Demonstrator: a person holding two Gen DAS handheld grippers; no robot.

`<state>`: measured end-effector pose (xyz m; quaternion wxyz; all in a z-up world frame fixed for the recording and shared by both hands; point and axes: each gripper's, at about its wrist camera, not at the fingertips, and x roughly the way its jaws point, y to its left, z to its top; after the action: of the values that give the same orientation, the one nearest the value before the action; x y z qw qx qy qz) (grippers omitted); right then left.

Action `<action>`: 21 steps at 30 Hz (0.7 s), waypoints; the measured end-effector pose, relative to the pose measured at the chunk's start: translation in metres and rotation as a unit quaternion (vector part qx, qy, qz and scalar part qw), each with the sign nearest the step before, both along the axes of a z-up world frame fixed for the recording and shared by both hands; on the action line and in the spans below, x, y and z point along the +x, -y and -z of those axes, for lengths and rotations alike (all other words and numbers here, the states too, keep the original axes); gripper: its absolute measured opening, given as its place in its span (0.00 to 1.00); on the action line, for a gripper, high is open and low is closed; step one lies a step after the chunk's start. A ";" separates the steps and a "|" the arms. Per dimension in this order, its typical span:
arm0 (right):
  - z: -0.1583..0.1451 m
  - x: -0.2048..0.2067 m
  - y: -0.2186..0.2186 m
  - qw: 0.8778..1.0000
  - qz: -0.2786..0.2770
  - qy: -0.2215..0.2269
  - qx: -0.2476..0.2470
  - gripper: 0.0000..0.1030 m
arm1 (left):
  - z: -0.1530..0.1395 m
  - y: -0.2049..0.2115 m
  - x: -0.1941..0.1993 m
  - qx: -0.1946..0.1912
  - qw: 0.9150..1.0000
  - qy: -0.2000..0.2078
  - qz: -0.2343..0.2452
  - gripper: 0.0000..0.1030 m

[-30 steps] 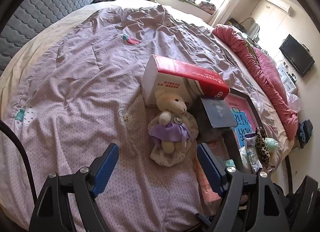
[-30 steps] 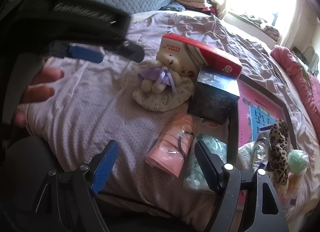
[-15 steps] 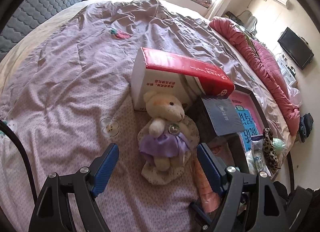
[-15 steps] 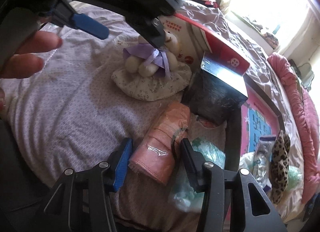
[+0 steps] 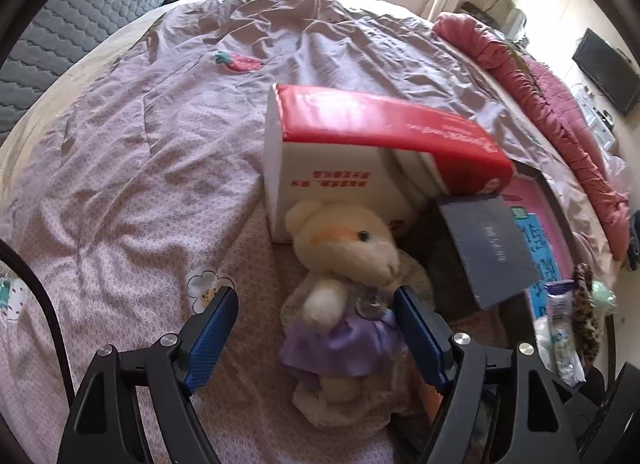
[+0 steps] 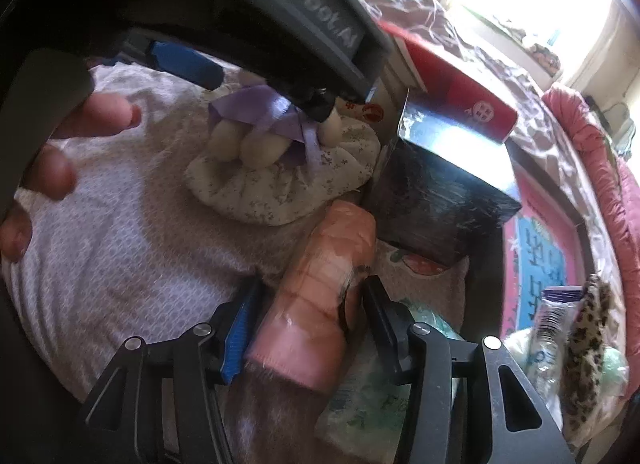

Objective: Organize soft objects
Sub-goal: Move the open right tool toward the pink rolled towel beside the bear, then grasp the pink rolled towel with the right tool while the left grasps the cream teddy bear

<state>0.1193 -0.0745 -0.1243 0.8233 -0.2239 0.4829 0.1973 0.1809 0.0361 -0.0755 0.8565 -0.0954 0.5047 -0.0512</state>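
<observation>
A cream teddy bear [image 5: 348, 248] in a purple dress sits on a floral cushion on the lilac bedspread [image 5: 140, 184]. My left gripper [image 5: 314, 300] hangs over it, open, with its blue pads wide on either side of the bear's body and not touching. In the right wrist view the bear's feet [image 6: 256, 144] show under the left gripper's blue finger [image 6: 188, 64]. A pink wrapped cloth packet [image 6: 320, 276] lies beside the cushion. My right gripper [image 6: 312, 288] straddles the packet with narrowed jaws, its pads close to the sides; I see no squeeze.
A red and white tissue pack [image 5: 360, 144] stands behind the bear. A dark box [image 6: 432, 200] and a pink framed board [image 5: 536, 224] lie to the right. A leopard-print item [image 6: 588, 324] and plastic packets sit near the bed's edge. A person's hand [image 6: 80, 136] holds the left gripper.
Both grippers have come down and forward. The bear now sits between the left jaws. The right jaws narrowed from wide and dropped around the pink packet.
</observation>
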 end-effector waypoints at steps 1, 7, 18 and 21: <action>0.000 0.005 0.003 1.000 0.005 -0.006 0.012 0.45 | 0.002 -0.001 0.000 -0.011 1.000 0.002 0.003 0.73; -0.011 0.018 0.033 0.992 0.043 -0.031 0.113 0.22 | 0.007 -0.012 -0.002 -0.090 0.996 0.008 0.015 0.38; -0.038 0.005 0.048 0.973 0.055 -0.037 0.222 0.19 | -0.023 -0.044 -0.032 -0.111 0.992 0.066 -0.011 0.32; -0.045 -0.008 0.048 0.971 0.053 -0.033 0.230 0.19 | -0.024 -0.054 -0.042 -0.113 0.991 0.065 -0.021 0.32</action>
<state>0.1114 -0.1227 -0.0792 0.8452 0.0039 0.4629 0.2669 0.1389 0.0898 -0.0515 0.8720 -0.1987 0.4368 -0.0966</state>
